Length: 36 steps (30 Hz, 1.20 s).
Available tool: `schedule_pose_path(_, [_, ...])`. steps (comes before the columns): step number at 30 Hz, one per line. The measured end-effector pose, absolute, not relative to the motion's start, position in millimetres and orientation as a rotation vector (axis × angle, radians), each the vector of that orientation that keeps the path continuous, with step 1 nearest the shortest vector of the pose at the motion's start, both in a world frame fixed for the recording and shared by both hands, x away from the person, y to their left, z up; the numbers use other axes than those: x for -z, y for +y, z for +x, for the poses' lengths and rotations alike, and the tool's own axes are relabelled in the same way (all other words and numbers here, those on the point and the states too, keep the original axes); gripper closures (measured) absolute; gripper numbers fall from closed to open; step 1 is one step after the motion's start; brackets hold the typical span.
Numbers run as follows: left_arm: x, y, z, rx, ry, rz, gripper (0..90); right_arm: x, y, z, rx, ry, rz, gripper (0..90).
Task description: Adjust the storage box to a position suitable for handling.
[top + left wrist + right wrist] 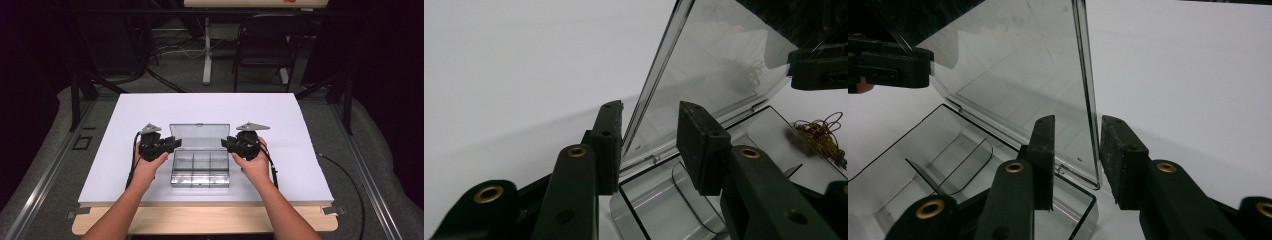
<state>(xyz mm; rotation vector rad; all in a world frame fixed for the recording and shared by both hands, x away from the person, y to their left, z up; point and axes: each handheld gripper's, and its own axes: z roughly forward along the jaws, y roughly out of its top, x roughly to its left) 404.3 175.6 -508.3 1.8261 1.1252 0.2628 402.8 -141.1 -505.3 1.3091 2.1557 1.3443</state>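
High view: your left gripper point(172, 144) and right gripper point(226, 144) flank the raised lid point(199, 135) of a clear compartment box point(200, 170) near the desk's point(150, 107) front edge. Each gripper's jaws stand spread astride a side edge of the lid, not yet pinching. Its hinge line runs between them. The compartments look empty.

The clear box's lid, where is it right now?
In the high view the lid stands raised at the far edge of the clear box, mid-table, with the left claw at its left edge and the right claw at its right.
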Motion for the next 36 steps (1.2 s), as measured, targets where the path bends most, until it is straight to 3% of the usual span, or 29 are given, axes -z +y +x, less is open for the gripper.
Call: schedule_pose_path(36, [512, 169, 416, -0.286, 1.16, 1.807, 63.2, 509, -137, 412, -1.324, 2.123, 1.346, 68.1])
